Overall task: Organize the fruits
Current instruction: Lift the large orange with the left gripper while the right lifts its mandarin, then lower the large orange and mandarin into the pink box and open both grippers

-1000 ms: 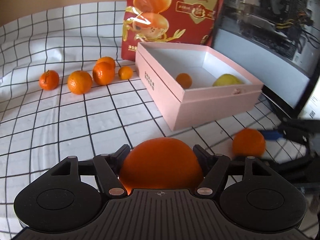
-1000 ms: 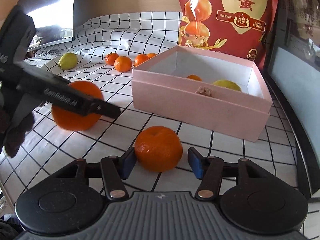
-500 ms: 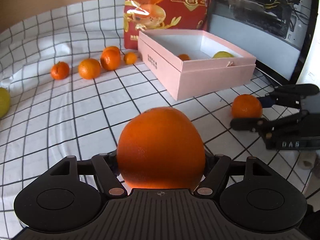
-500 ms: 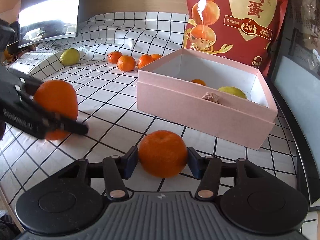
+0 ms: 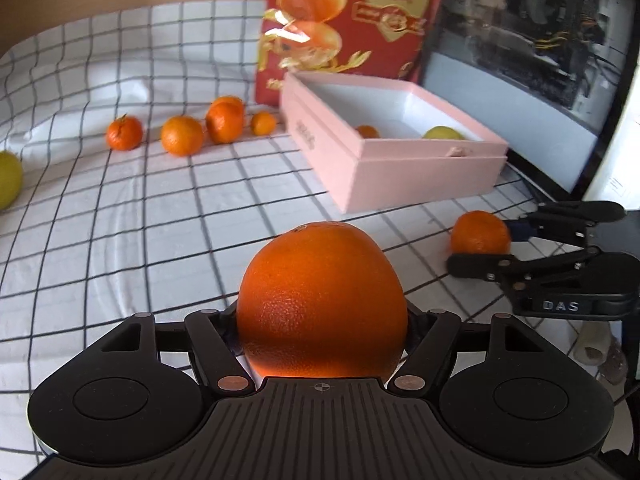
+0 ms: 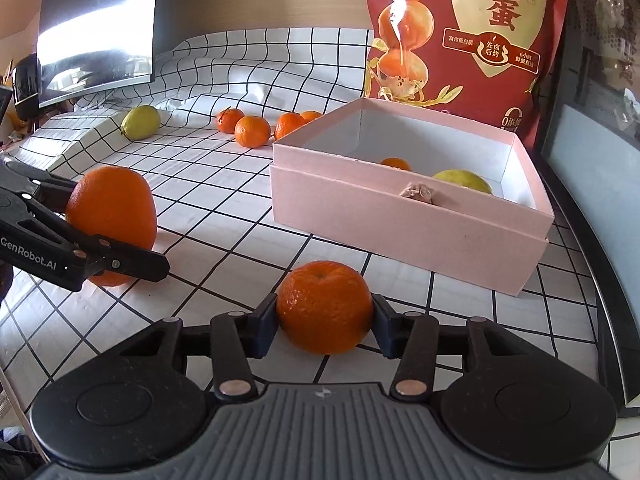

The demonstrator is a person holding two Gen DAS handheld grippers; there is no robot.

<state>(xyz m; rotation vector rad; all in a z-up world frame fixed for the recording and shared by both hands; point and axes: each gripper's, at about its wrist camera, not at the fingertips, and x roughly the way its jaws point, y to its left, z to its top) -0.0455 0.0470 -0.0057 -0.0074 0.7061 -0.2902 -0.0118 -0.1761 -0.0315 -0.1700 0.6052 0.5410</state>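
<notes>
The left claw (image 5: 322, 316) is clamped on one large orange (image 5: 322, 304), low in the middle of the left wrist view; in the right wrist view the same fruit sits at middle left, gripped between black fingers (image 6: 124, 262).

The right claw (image 6: 325, 320) has just been closing, and its blue pads (image 6: 264, 326) now press both sides of one mandarin (image 6: 325, 307) that rests on the checked tabletop (image 6: 224, 208), lower centre of that view.

One pink box (image 6: 408, 216), open-topped, stands right of centre. Inside it lie two fruits: one small orange (image 6: 395, 164) and one yellow lemon (image 6: 464, 179).

In a row at upper centre-left of the right wrist view are four loose mandarins (image 6: 252, 131), with one more lemon (image 6: 141, 122) further left.

One red snack bag (image 6: 464, 40) stands behind the box. One dark monitor (image 6: 96, 28) fills the upper left.
</notes>
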